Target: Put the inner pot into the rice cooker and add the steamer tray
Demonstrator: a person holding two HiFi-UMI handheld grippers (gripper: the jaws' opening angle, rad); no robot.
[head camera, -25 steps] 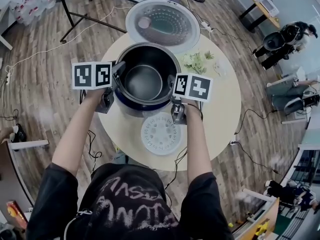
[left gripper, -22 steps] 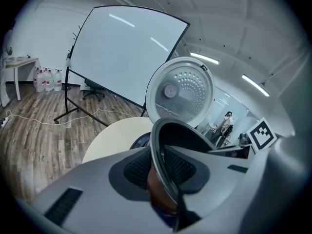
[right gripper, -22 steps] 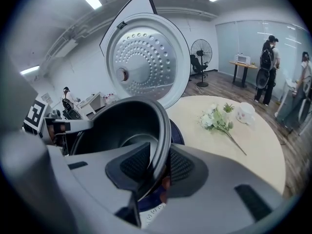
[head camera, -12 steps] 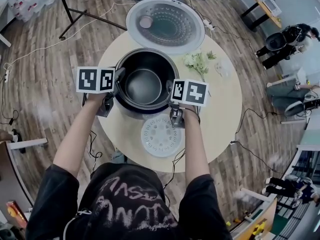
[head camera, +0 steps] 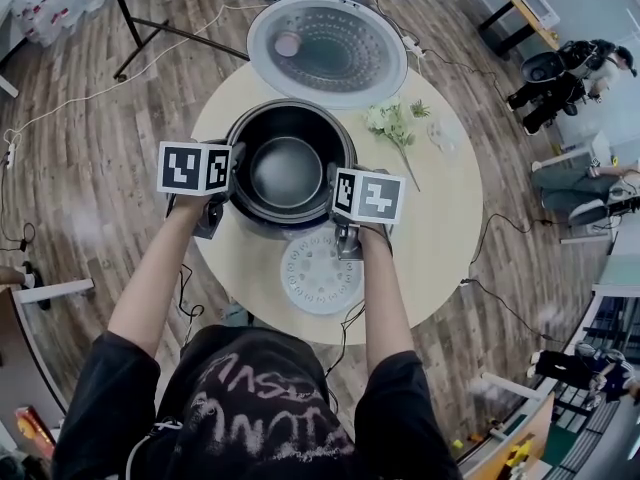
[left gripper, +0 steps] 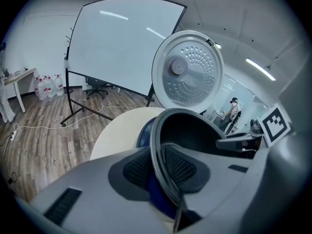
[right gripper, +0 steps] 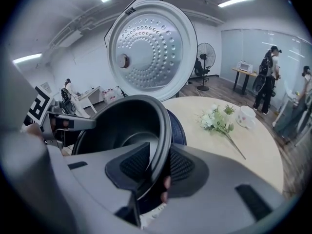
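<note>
The dark inner pot (head camera: pixel 287 168) stands inside the opening of the blue rice cooker (left gripper: pixel 145 131), and its rim shows just above the blue body. My left gripper (head camera: pixel 231 165) is shut on the pot's left rim, and in the left gripper view the rim (left gripper: pixel 157 145) runs between the pads of the gripper (left gripper: pixel 158 167). My right gripper (head camera: pixel 336 184) is shut on the right rim, which the right gripper view shows between the pads of that gripper (right gripper: pixel 158 164). The white perforated steamer tray (head camera: pixel 320 271) lies on the table in front of the cooker.
The cooker's lid (head camera: pixel 327 48) stands open behind the pot. A sprig of white flowers (head camera: pixel 395 123) and a small cup (head camera: pixel 443 134) lie to the right on the round table (head camera: pixel 440 218). A whiteboard stand (left gripper: pixel 78 106) is beyond the table, and people stand far off at the right.
Both grippers have sunk with the pot, and it sits lower in the cooker than a second ago. Less of the blue body shows in front of it.
</note>
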